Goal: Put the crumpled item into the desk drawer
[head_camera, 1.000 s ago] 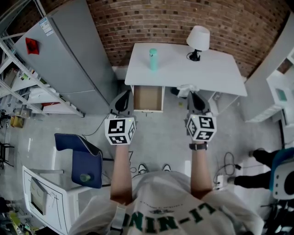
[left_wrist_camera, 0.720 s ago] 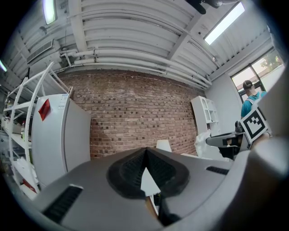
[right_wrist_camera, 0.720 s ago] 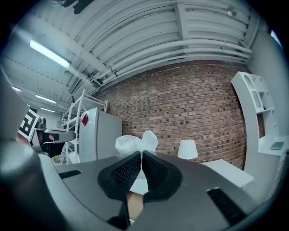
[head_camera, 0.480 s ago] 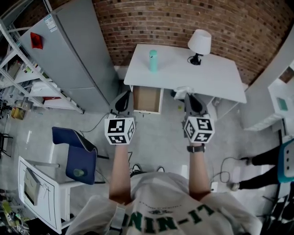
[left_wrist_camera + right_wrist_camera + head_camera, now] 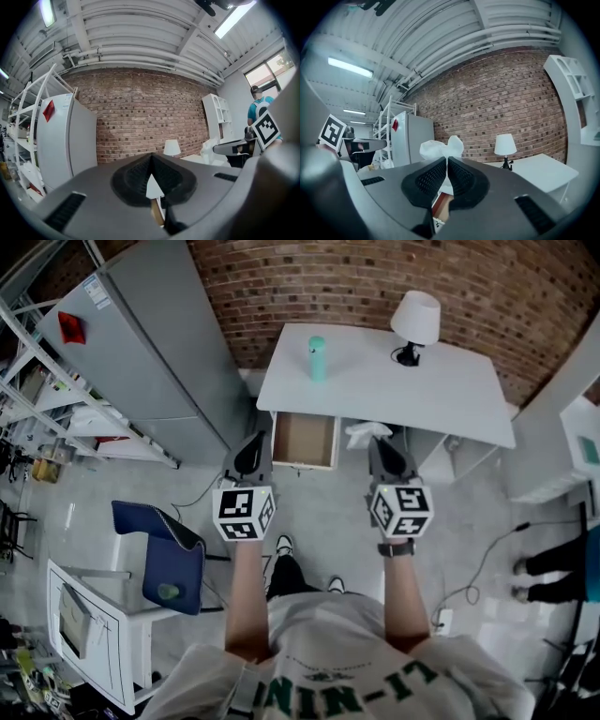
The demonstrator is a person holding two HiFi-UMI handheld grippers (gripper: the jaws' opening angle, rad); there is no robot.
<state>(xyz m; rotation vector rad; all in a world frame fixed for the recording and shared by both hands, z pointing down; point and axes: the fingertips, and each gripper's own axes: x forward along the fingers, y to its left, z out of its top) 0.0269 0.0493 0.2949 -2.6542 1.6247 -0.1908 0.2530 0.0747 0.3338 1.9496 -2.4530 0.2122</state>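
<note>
My right gripper pinches only a thin fold of the crumpled item, held just right of the open drawer; left gripper jaws together, empty; I risk it slipping free or dropping short onto the floor.

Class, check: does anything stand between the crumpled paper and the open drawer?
Nothing visible does. The right tool holds the paper just right of the drawer, which is pulled open under the desk, and its inside looks bare.

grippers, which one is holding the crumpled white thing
The right gripper: its jaws pinch the crumpled white item, while the left gripper is shut on nothing.
</note>
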